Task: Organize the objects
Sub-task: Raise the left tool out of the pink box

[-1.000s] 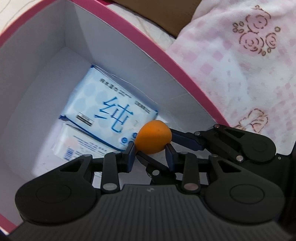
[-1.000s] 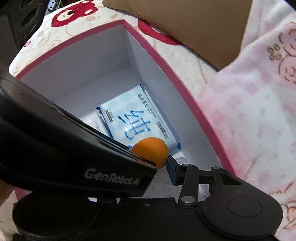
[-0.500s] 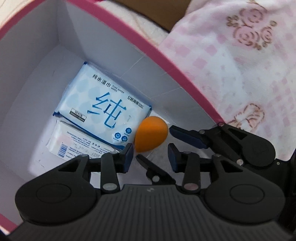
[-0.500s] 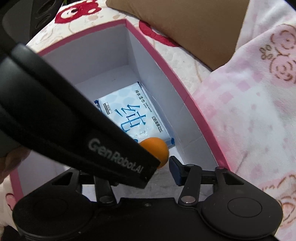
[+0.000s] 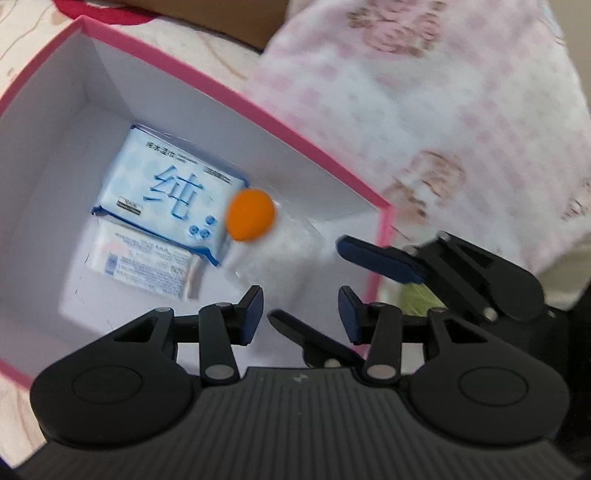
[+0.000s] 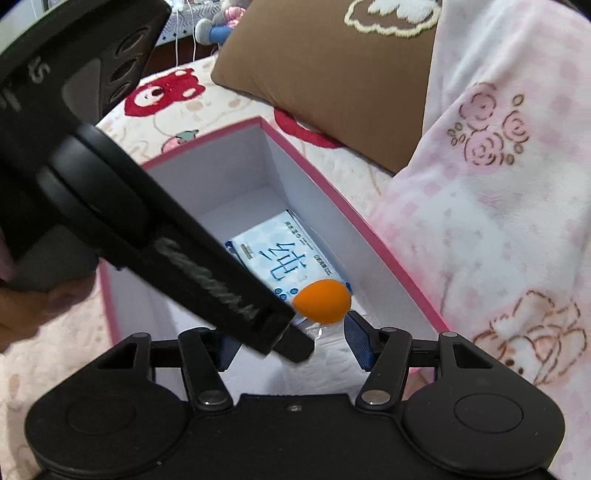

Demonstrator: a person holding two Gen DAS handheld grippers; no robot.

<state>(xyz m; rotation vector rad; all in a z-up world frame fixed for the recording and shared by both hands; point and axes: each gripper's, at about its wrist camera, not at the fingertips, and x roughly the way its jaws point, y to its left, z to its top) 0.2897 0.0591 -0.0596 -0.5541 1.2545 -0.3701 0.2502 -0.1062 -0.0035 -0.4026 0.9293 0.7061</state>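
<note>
**Both grippers empty above the pink box, orange sponge inside**

Nearest in the left wrist view we see the left gripper point(image 5: 301, 314), its blue-padded jaws apart and opening, nothing between them. Just beyond, the right gripper point(image 5: 340, 284) crosses in from the right, one blue finger point(image 5: 380, 256) over the box's near corner; it too grips nothing, and its jaws are opening.

Past the fingertips, the orange egg-shaped sponge point(image 5: 251, 214) sits in the pink-rimmed white box point(image 5: 258, 110), on a clear plastic packet point(image 5: 280, 251) and against the edge of the blue wet-wipes pack point(image 5: 166, 195). A second, whiter pack point(image 5: 140, 266) lies partly under the blue one; only this view shows it.

In the right wrist view the left gripper's black body point(image 6: 166, 240) cuts diagonally across and hides the box's left half. There the sponge point(image 6: 323, 301) shows clear of the right gripper point(image 6: 291, 345). This view alone shows a hand point(image 6: 33, 310) at the left edge, the bear-print bed cover point(image 6: 166, 110), a brown cushion point(image 6: 332, 85) behind the box and soft toys point(image 6: 218, 26) far back. The pink rose-print blanket point(image 6: 498, 184) lies to the right in both views.
</note>
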